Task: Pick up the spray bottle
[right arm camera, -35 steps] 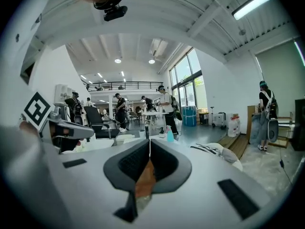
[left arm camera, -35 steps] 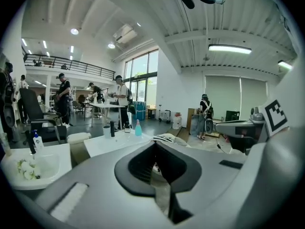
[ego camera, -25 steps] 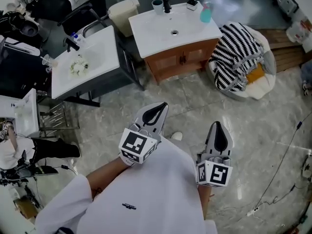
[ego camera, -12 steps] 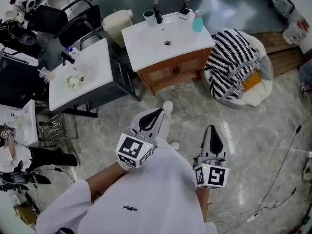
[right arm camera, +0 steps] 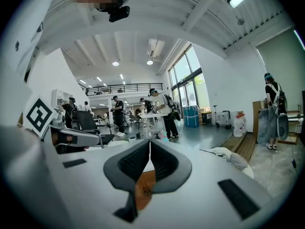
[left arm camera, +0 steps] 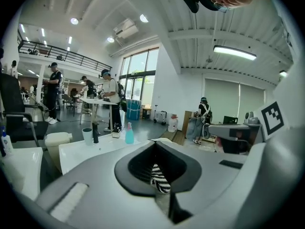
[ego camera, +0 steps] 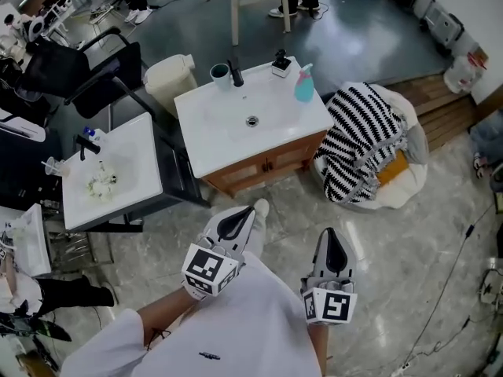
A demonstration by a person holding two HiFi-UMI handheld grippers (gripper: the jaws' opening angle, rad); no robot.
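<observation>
I see the spray bottle upper centre: teal body, pale trigger top. My left claw and right claw sit closed, empty.

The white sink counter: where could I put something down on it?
Bare: the front strip of the sink counter, between the drain and the front edge, corner to corner. Crowded: the back edge, where the cup, faucet, a small dark object and the spray bottle stand in a row.
</observation>
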